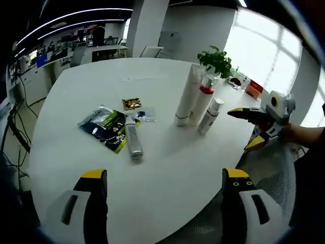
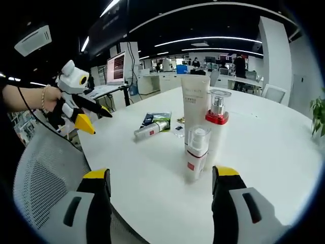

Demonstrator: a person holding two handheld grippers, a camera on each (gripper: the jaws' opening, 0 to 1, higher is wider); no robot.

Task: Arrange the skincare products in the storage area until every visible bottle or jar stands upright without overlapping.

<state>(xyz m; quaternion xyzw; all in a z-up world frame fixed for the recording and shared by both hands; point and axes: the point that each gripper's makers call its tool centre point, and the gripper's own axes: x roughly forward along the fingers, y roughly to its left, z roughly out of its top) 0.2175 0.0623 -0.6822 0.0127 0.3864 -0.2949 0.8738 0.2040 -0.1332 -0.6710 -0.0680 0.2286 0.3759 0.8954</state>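
Bottles stand in a tight cluster near the table's (image 1: 167, 168) far-right edge in my left gripper view: a tall white tube (image 1: 187, 95), a bottle with a red collar (image 1: 202, 104) just beside it, and a small pump bottle (image 1: 210, 116) at the front, all upright and close together. One silver tube (image 1: 133, 140) lies flat toward the middle, its upper end by a dark and green packet (image 1: 105, 126), with a gold sachet (image 1: 132, 103) and a small clear sachet (image 1: 144, 115) near. Wide bare white surface spreads around these, out to the rounded near edge. My left gripper (image 1: 162, 190) hangs wide open over that near edge, holding nothing. My right gripper (image 2: 161, 193) is likewise spread wide and empty, just short of the small pump bottle (image 2: 195, 152). A mesh chair (image 2: 45, 168) sits off the table's rim.
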